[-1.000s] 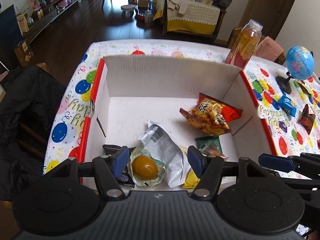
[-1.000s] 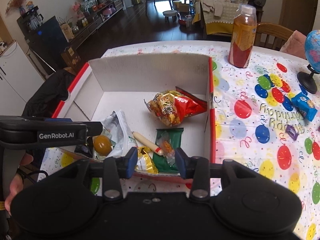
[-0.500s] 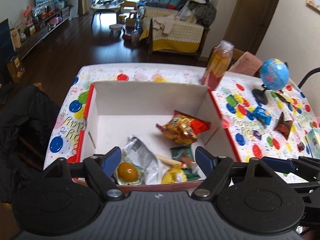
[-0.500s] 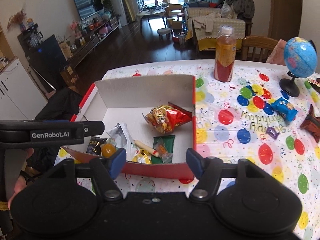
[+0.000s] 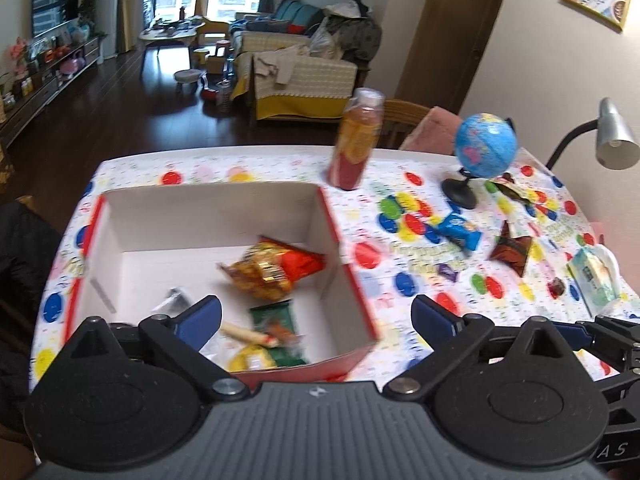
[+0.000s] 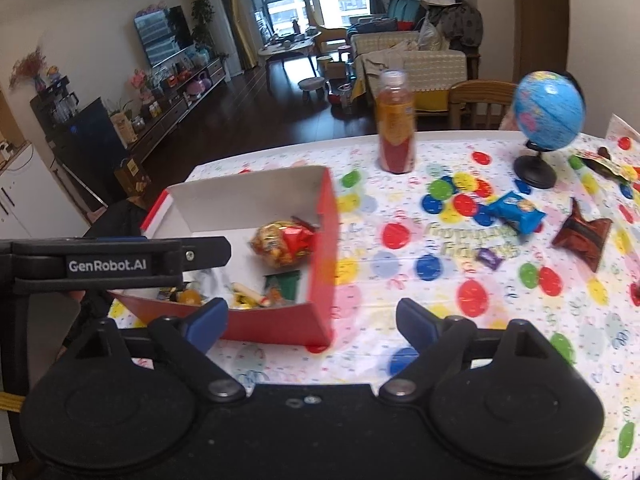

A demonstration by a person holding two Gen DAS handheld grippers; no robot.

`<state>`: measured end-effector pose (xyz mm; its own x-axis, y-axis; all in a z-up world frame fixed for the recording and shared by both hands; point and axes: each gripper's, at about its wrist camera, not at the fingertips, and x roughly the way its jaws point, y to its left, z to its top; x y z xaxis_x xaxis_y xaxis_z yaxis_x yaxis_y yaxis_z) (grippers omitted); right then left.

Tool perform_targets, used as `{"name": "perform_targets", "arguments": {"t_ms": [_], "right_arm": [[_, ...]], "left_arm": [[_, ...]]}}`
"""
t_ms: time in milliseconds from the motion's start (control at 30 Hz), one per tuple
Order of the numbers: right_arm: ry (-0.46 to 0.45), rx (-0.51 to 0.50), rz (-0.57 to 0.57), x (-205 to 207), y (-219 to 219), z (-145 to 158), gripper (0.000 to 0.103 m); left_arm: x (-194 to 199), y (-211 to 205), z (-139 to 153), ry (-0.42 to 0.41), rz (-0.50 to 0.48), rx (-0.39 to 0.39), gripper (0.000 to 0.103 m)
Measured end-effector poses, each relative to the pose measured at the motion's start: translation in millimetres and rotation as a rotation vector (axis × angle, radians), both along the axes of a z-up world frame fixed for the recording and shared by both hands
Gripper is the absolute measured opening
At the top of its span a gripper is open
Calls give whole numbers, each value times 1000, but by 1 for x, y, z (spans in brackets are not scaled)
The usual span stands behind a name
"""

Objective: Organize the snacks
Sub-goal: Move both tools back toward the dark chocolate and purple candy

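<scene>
Tablecloth point(image 5: 400, 280): bottle point(image 5: 356, 140), globe point(image 5: 484, 148) beyond box point(image 5: 332, 232).

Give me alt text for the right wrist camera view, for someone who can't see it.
An open right gripper, holding nothing, hangs above a balloon-print tablecloth beside a red cardboard box holding a red chip bag and other snacks. A blue snack pack, a dark red packet, a globe and a juice bottle lie outside it.

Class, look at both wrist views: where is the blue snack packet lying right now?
The blue snack packet lies on the balloon tablecloth, outside the red box to its right, just in front of the globe.
</scene>
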<state>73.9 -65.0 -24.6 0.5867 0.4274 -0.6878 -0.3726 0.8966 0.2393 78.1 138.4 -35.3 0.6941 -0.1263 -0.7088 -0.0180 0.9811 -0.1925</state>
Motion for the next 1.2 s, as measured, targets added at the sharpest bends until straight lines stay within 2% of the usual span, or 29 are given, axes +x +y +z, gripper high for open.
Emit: {"name": "perform_targets", "arguments": {"t_ms": [233, 500, 800, 1200], "right_arm": [[0, -5, -54, 11, -68, -3, 102], [-56, -24, -129, 31, -154, -20, 103], [-62, -46, -306, 62, -247, -51, 103], [71, -46, -528, 109, -337, -105, 99]], "left_arm": [[20, -66, -4, -3, -40, -15, 103], [54, -143, -19, 29, -56, -5, 103], [98, -205, -43, 78, -50, 48, 103], [159, -252, -84, 169, -34, 77, 103]]}}
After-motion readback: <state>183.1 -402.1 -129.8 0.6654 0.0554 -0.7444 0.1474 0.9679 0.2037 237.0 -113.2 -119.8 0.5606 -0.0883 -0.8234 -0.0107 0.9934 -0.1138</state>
